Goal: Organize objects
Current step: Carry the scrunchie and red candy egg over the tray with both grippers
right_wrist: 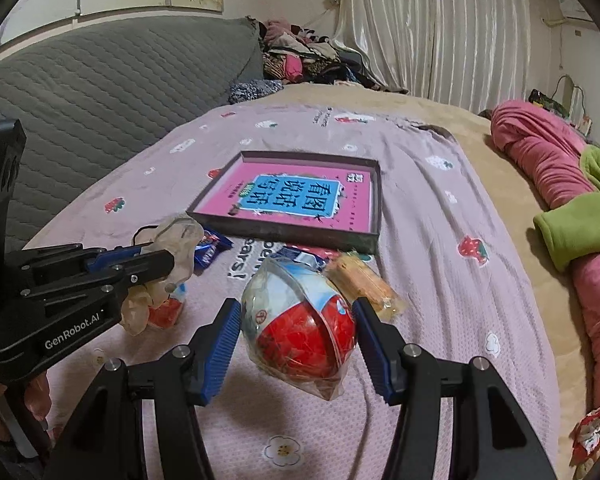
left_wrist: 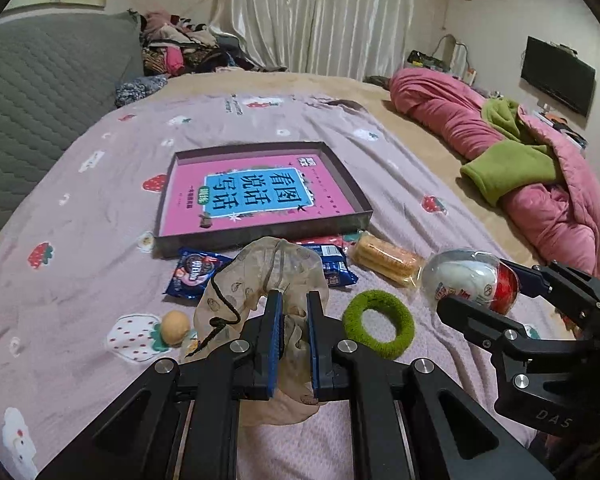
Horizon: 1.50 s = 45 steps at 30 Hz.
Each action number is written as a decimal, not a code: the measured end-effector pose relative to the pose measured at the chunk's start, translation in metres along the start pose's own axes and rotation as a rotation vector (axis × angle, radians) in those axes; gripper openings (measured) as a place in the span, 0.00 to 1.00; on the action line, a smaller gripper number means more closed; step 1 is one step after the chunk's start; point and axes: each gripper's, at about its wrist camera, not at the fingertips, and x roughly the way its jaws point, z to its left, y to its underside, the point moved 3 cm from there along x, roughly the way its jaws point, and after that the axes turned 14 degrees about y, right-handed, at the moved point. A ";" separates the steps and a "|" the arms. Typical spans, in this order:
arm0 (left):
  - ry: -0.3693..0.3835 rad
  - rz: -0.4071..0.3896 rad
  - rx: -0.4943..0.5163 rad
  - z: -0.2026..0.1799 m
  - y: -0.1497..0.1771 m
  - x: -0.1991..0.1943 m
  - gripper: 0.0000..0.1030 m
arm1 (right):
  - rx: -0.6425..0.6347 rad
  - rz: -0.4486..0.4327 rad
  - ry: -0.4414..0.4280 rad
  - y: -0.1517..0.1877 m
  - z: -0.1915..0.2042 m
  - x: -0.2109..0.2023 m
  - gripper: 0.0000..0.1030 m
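1. The left gripper (left_wrist: pixel 293 336) is pinching a thin, translucent beige drawstring pouch (left_wrist: pixel 260 276); the limp fabric bunches between the blue ribbed pads and balloons above them, with a black cord (left_wrist: pixel 220 304) dangling loose. Being so slack, the pouch could slide out of the pinch, and the cord could snag on a snack below
2. The right gripper (right_wrist: pixel 296 338) is clamped on a red-and-white egg-shaped toy (right_wrist: pixel 300 320) sealed in glossy crinkly film, held above the bedsheet (right_wrist: pixel 440 280). A round, hard shell under slick wrap gives the pads little to bite, so it may squirt out or rotate if jolted
3. The two grippers hang close together; carried toward the box at once, they could knock each other
4. The shallow dark cardboard box (left_wrist: pixel 260 236), with a pink and blue book (left_wrist: pixel 256 192) lying flat inside, sits beyond on soft bedding; its low walls might let the egg roll back out
5. Lying on the sheet: a fuzzy green ring (left_wrist: pixel 378 324), blue foil packets (left_wrist: pixel 196 274), wrapped biscuits (left_wrist: pixel 388 260)
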 end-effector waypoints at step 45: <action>-0.089 -0.081 -0.021 0.087 -0.146 0.003 0.12 | 0.017 -0.130 -0.003 -0.155 0.017 0.034 0.56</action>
